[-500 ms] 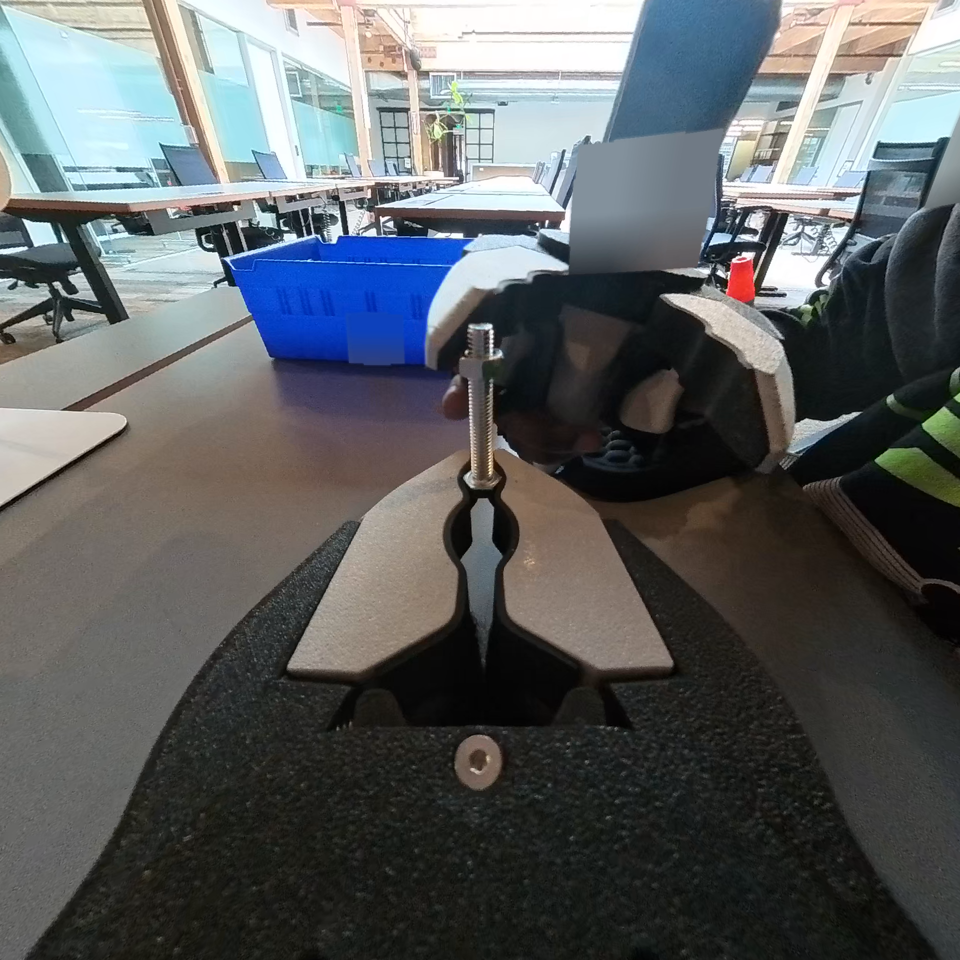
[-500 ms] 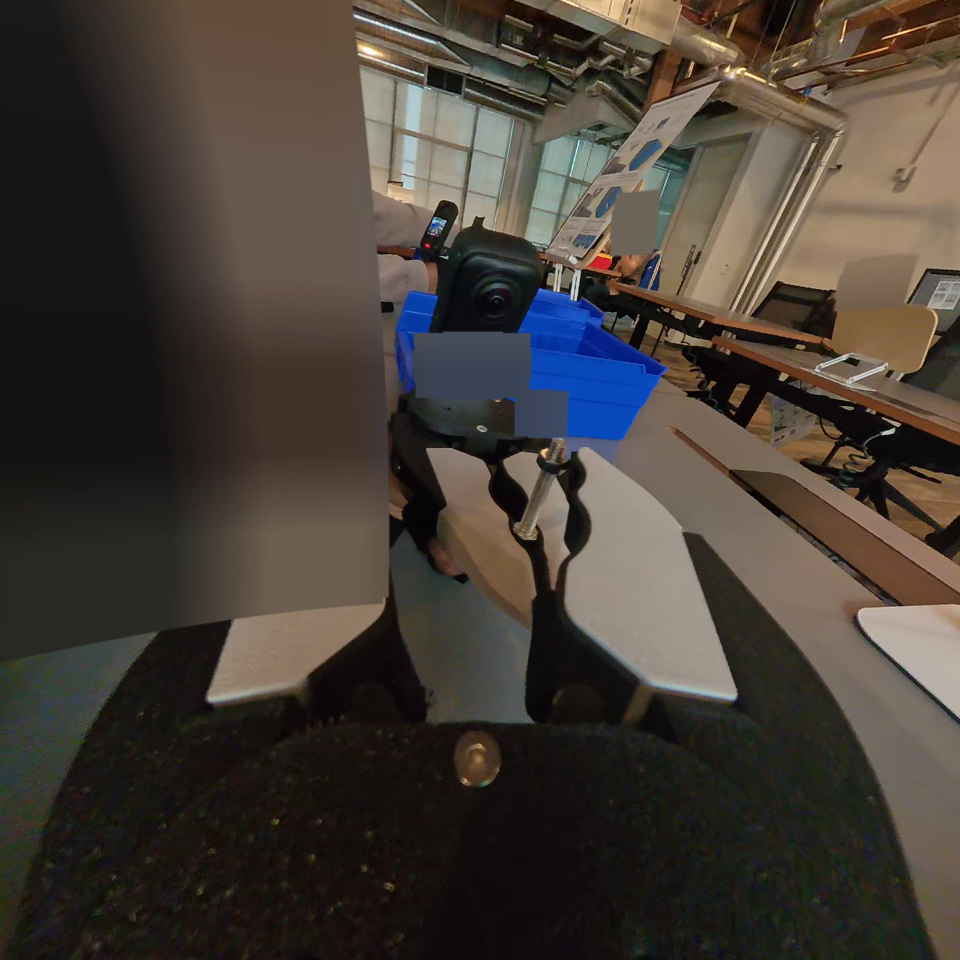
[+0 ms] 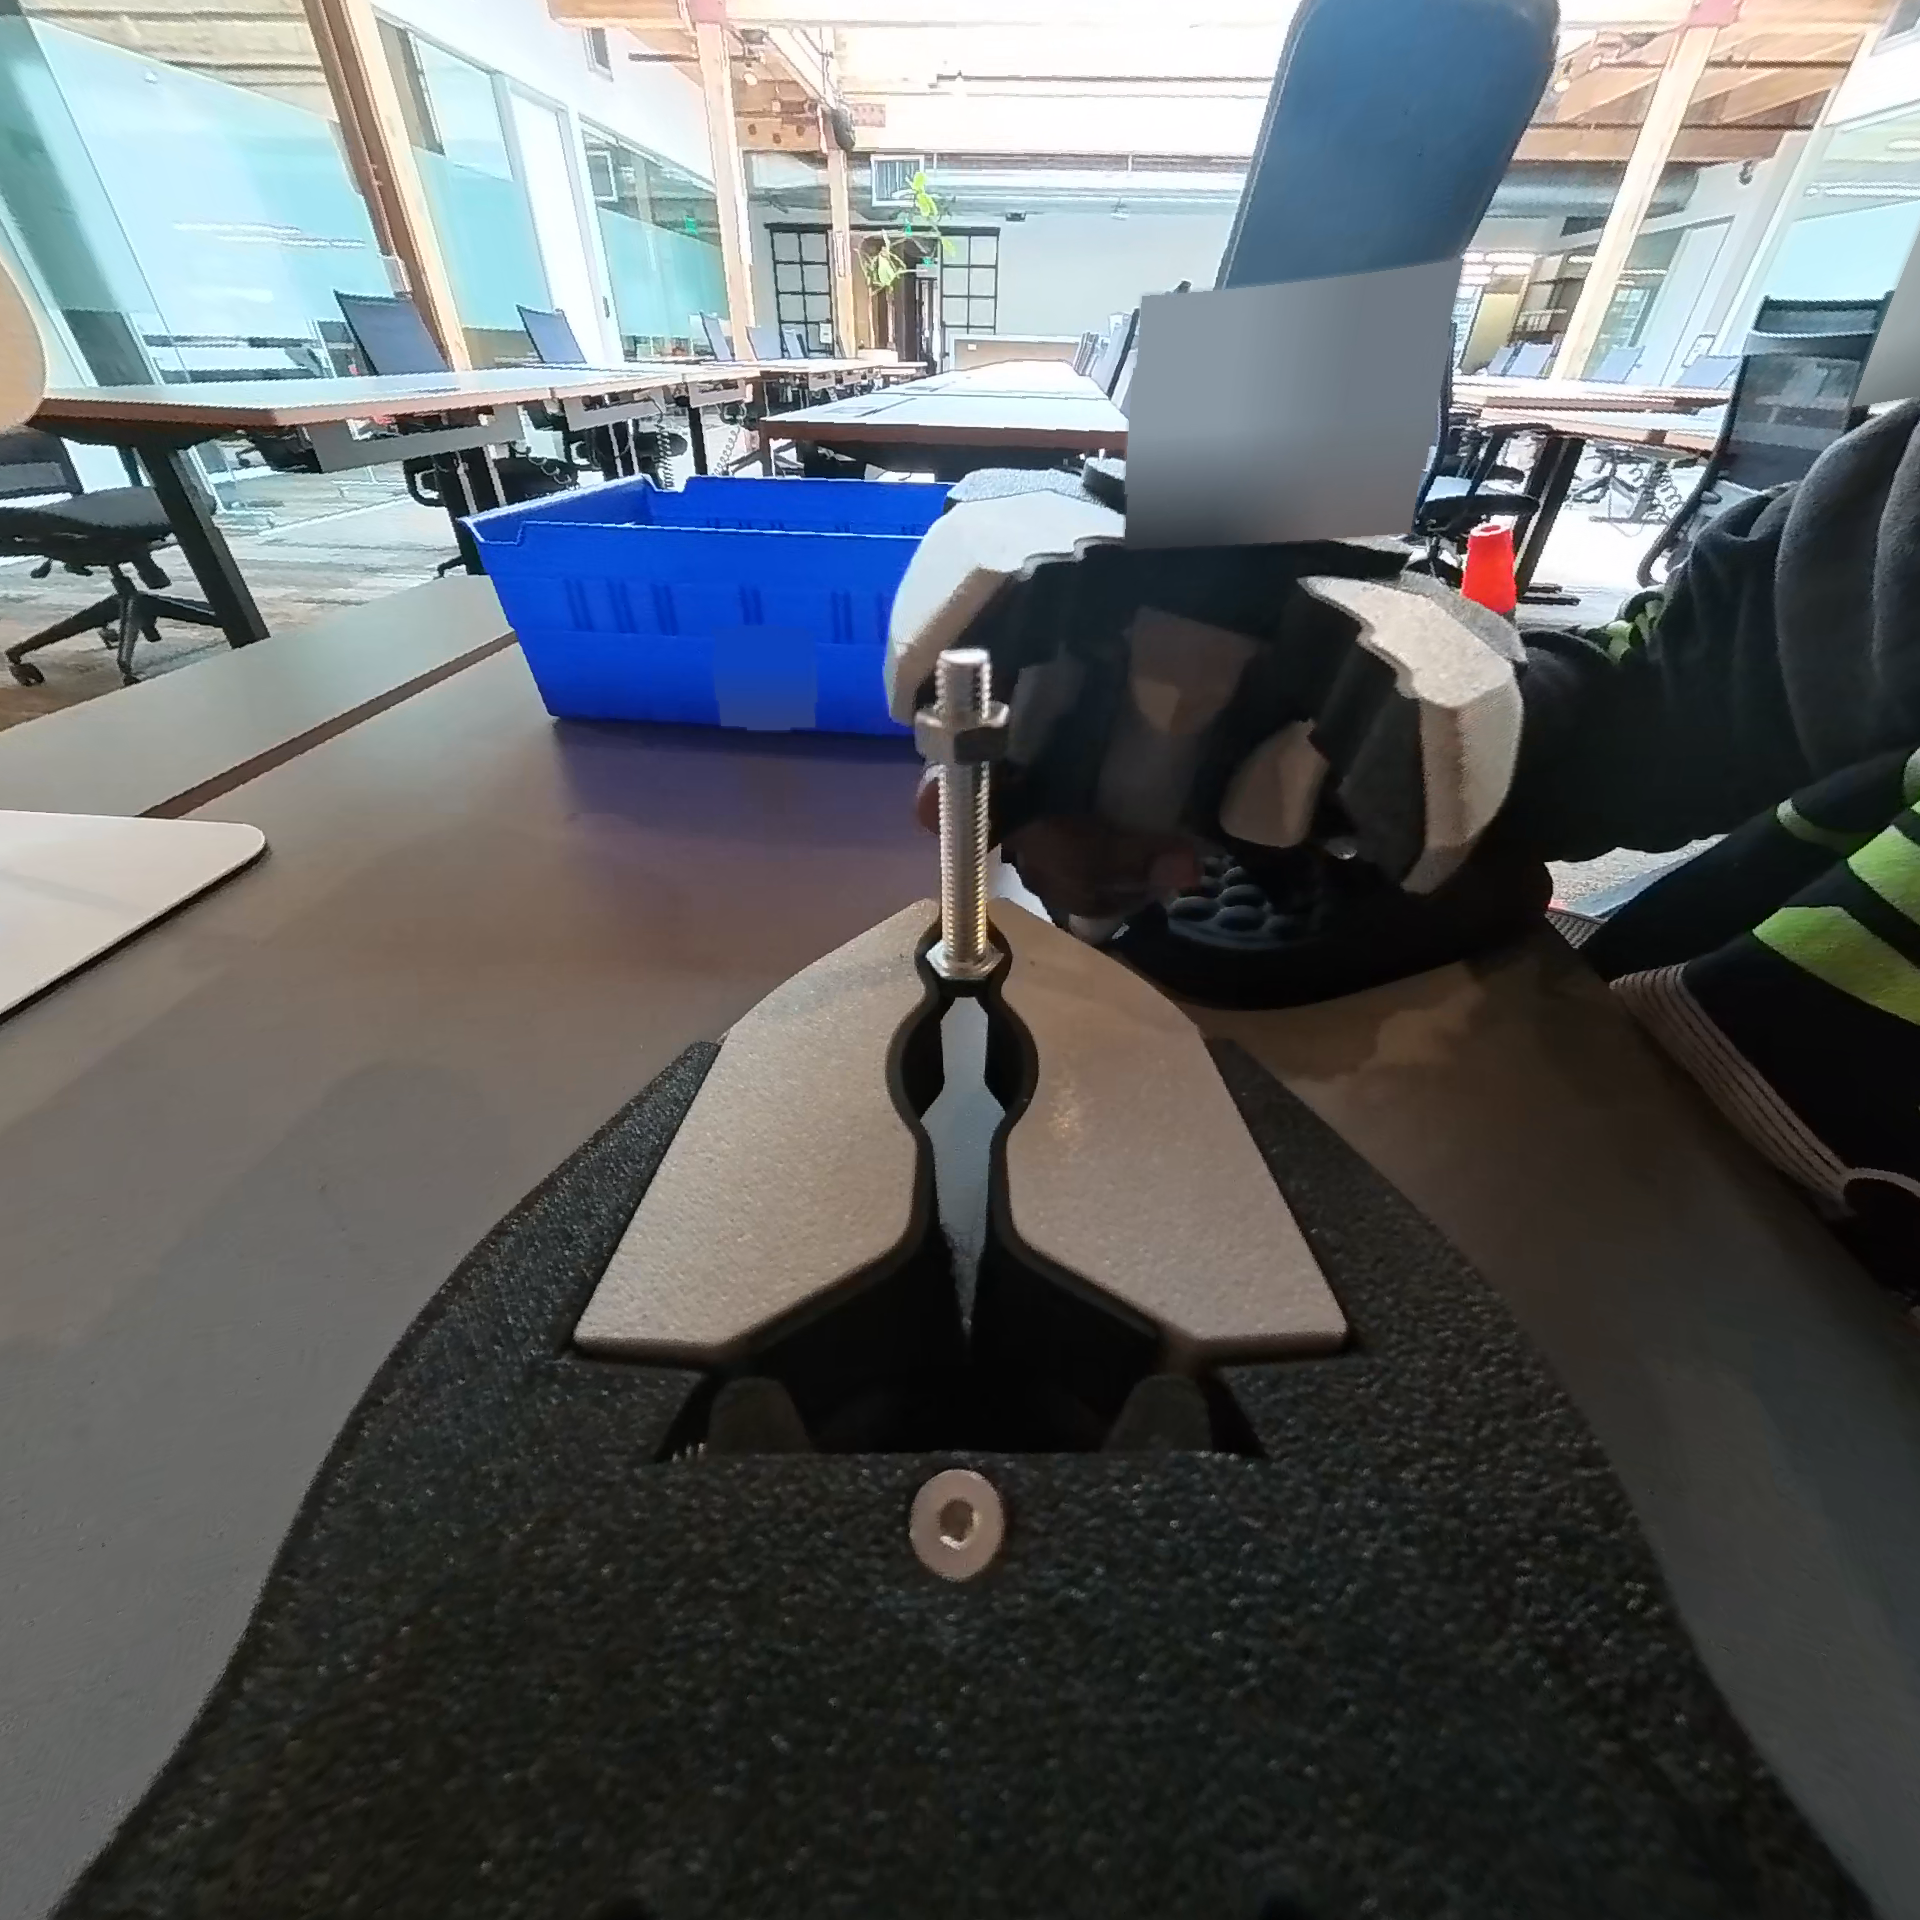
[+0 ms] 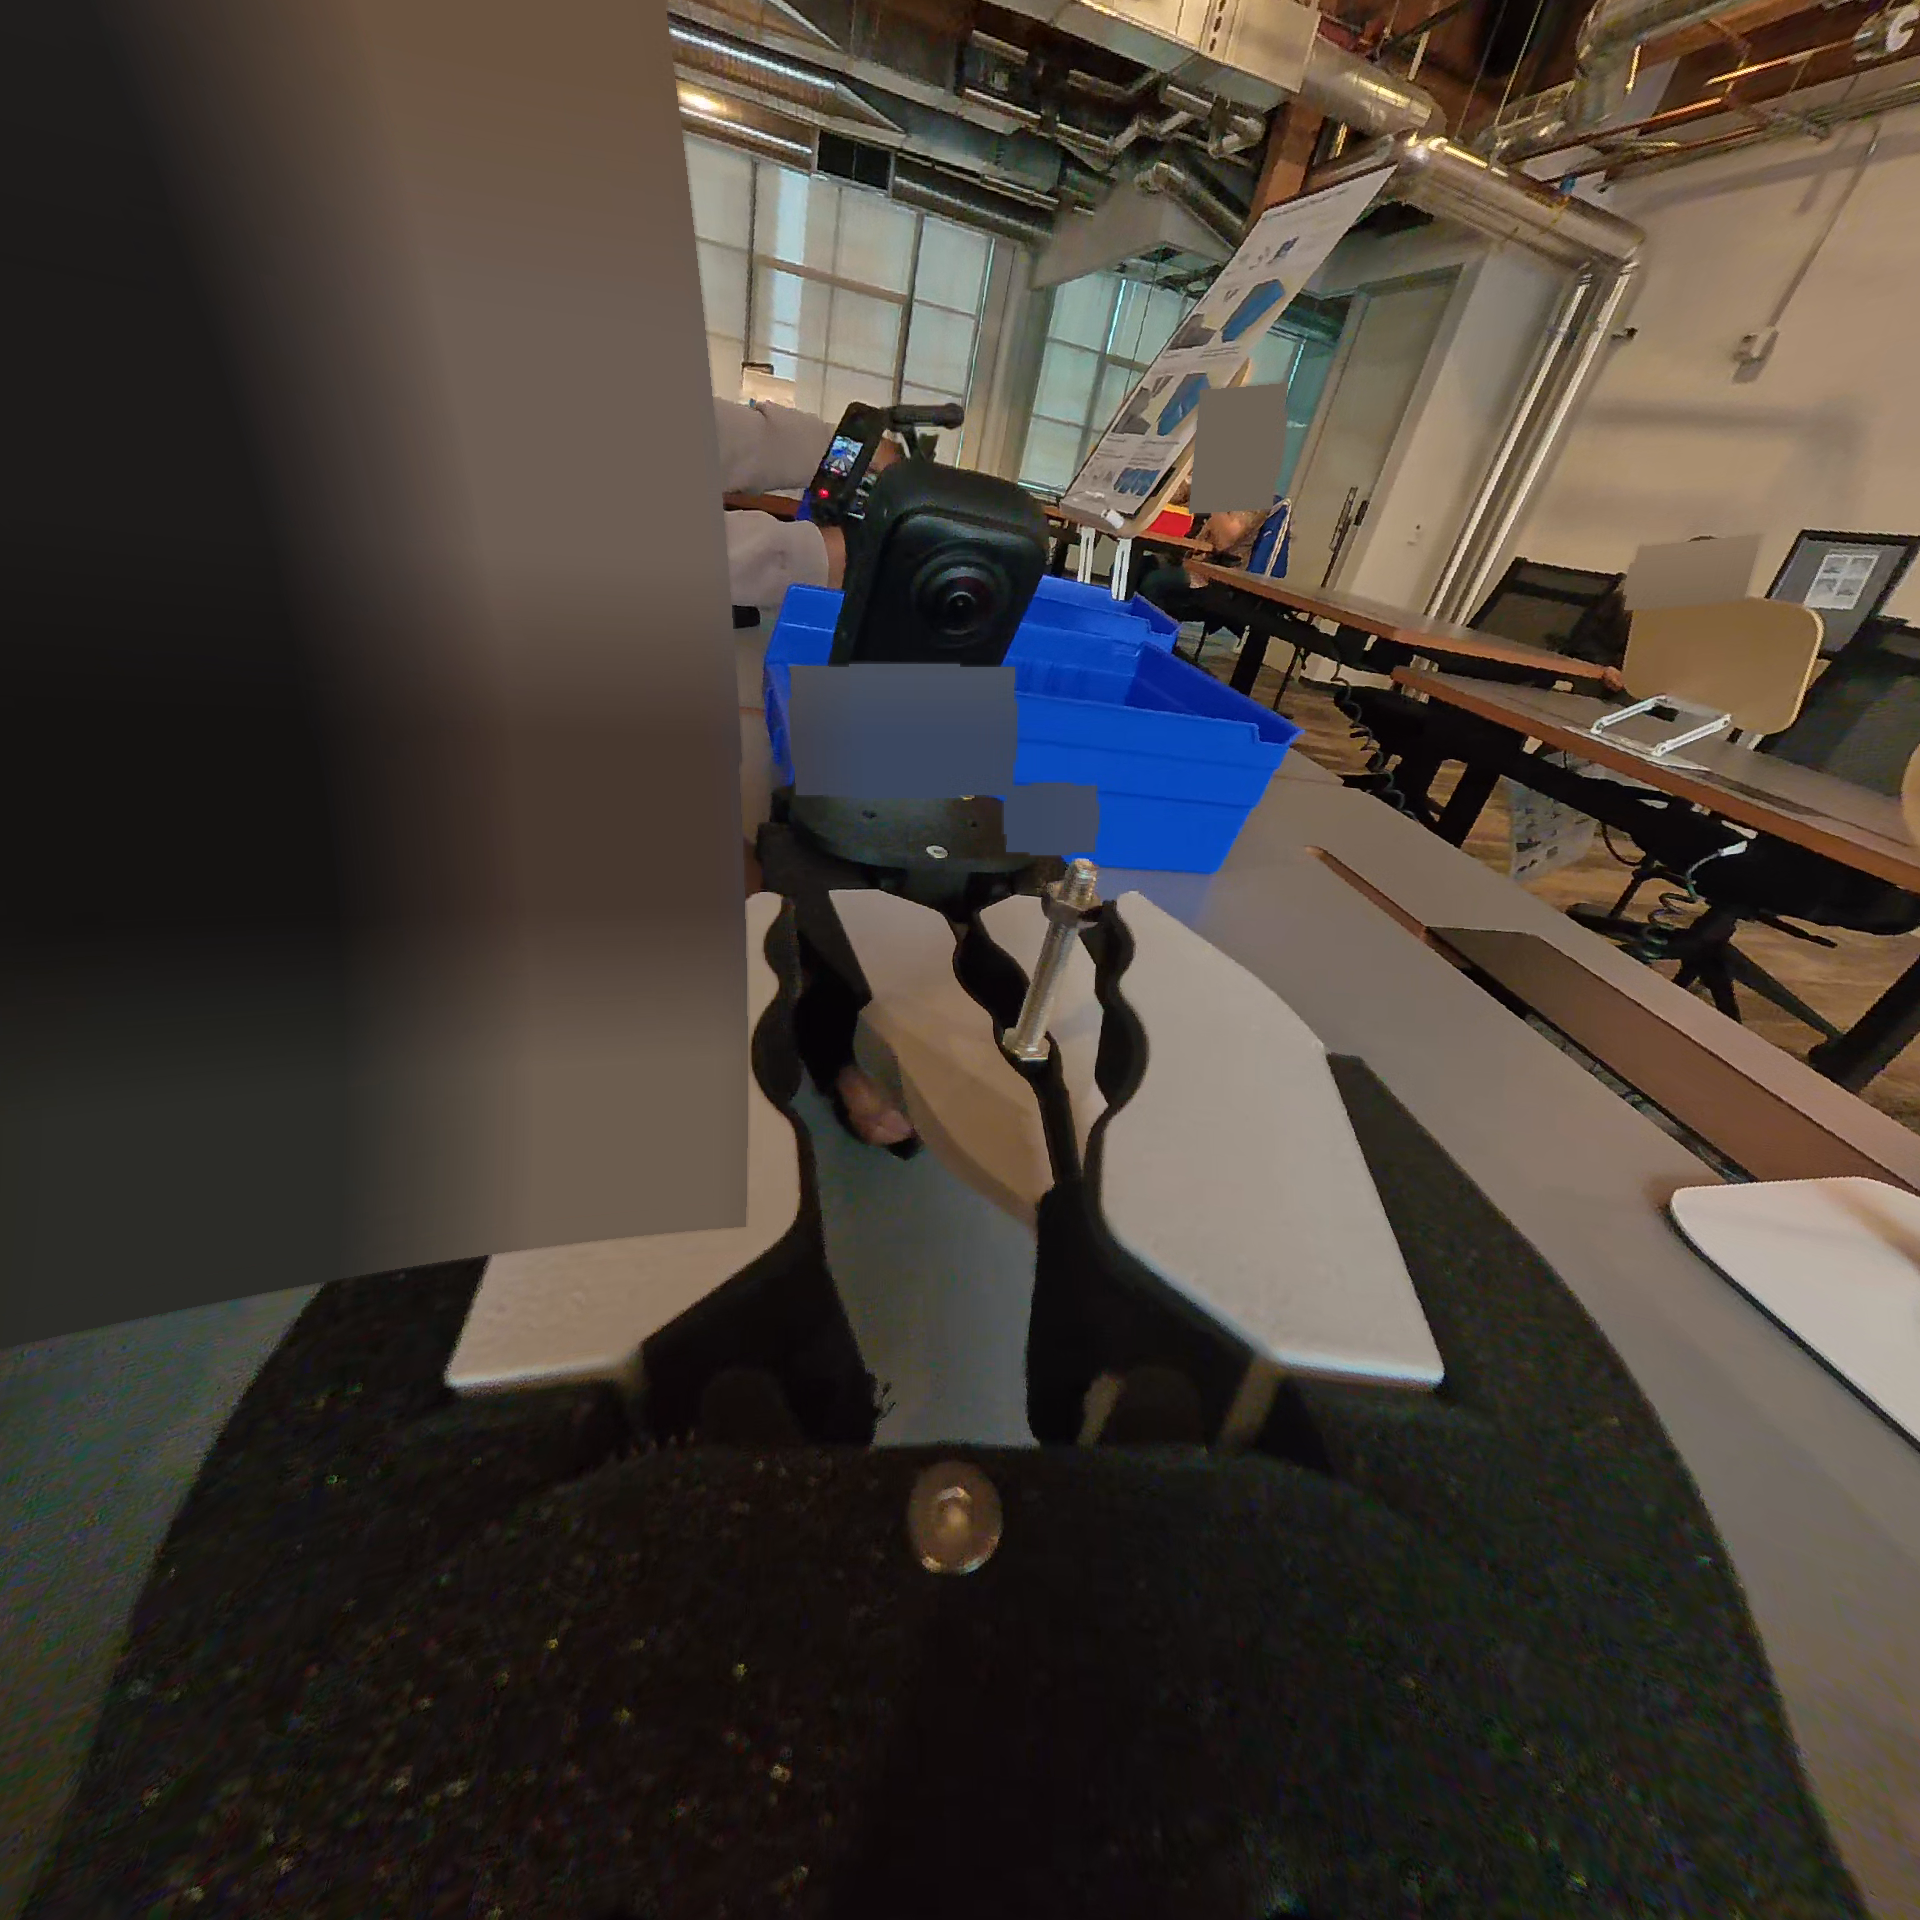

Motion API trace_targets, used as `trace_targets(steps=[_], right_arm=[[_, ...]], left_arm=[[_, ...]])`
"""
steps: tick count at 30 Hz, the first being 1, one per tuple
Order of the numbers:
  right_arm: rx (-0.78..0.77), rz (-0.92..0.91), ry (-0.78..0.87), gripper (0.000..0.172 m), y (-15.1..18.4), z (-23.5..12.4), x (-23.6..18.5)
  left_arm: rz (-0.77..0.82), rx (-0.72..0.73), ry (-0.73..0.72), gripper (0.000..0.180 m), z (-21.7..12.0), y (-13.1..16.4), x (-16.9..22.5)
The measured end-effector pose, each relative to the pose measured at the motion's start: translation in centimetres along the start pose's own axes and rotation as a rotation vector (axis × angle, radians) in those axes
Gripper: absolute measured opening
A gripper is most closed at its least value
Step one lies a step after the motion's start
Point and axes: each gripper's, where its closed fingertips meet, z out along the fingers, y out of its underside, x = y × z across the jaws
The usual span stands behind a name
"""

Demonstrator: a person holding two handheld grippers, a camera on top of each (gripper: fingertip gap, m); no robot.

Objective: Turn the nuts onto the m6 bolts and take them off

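Left claw clamps the head of an upright M6 bolt above the worktop. The nut, near the tip, appears barely threaded. Right claw, at two o'clock, gapes wide around it, pads apart.

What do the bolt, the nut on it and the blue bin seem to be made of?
The bolt and nut look like bright bare metal, probably steel: silvery, with shiny highlights on the threads. The blue bin looks like moulded plastic: uniform saturated colour, ribbed walls and a slight sheen.
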Motion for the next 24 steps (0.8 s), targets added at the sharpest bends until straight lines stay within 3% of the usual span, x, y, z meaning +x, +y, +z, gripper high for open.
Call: trace_targets(steps=[24], right_arm=[[-0.009, -0.029, -0.073, 0.047, 0.0, 0.2, -1.6]], left_arm=[[0.0, 0.001, -0.002, 0.002, 0.0, 0.0, 0.0]])
